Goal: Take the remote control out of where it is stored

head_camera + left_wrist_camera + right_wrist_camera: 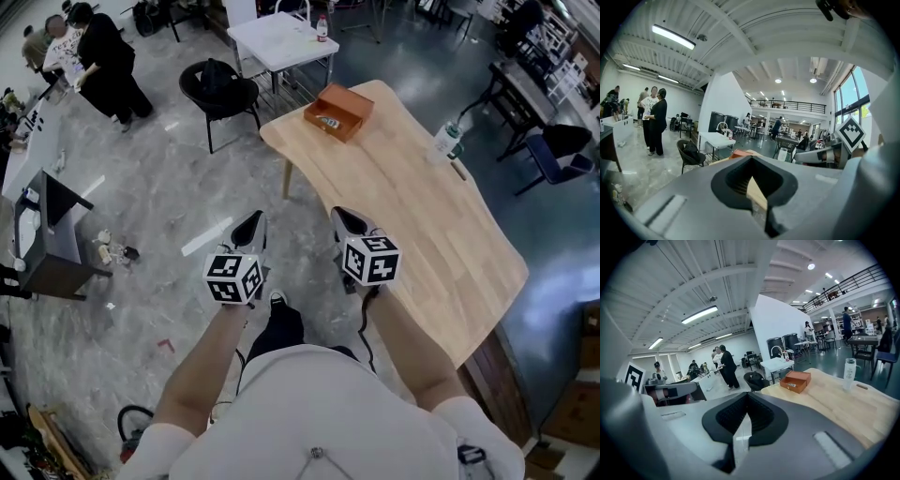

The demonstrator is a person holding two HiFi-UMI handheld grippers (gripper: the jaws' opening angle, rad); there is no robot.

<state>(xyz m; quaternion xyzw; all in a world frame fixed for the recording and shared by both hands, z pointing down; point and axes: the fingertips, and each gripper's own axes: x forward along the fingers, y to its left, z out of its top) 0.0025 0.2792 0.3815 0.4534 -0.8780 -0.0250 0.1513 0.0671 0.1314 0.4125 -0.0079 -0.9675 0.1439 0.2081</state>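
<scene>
An open orange box (339,110) stands at the far end of the wooden table (412,216). A small flat object (328,121) lies inside it; I cannot tell if it is the remote control. My left gripper (249,229) hangs over the floor just left of the table, shut and empty. My right gripper (351,222) is over the table's near left edge, also shut on nothing. Both are well short of the box. The box (796,380) shows ahead in the right gripper view and peeks over the shut left gripper (757,194) as an orange box (740,153).
A clear water bottle (447,141) stands at the table's right edge with a thin stick (459,170) beside it. A black chair (218,89) and a white table (278,40) stand beyond the box. People (105,61) stand far left by a counter.
</scene>
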